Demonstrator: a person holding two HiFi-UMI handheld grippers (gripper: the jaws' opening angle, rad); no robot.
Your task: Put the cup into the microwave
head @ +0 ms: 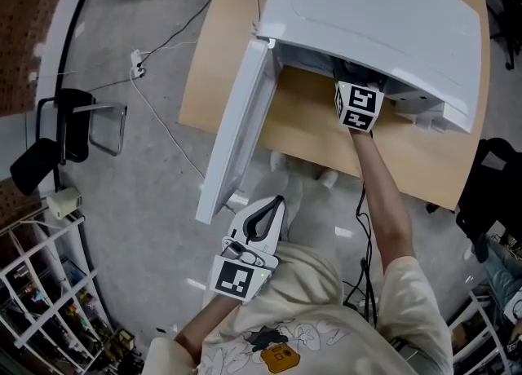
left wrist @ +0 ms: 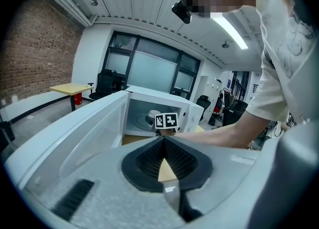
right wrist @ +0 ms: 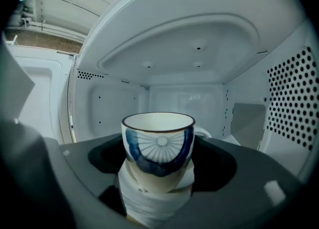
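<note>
Right gripper (right wrist: 160,171): reaches into the oven cavity, its jaws pinching the cup from both sides; the marker cube sits at the cavity mouth in the head view.
Left gripper (head: 259,218): jaws pressed together at the tips, nothing between them; held off the bench near the person's chest, at 7 o'clock from the right gripper and just beside the door's free end.
White ceramic cup with blue fan pattern and dark rim (right wrist: 158,143): upright inside the cavity, handle at 3 o'clock in the right gripper view; whether its base touches the oven floor cannot be told.
White microwave oven (head: 383,23): stands on the bench, cavity facing the person.
White oven door (head: 232,121): swung wide open, at 9 o'clock of the cavity in the head view.
Light wooden bench (head: 408,161): carries the oven.
Black chair (head: 57,137): on the grey floor, well apart, at 9 o'clock of the bench.
</note>
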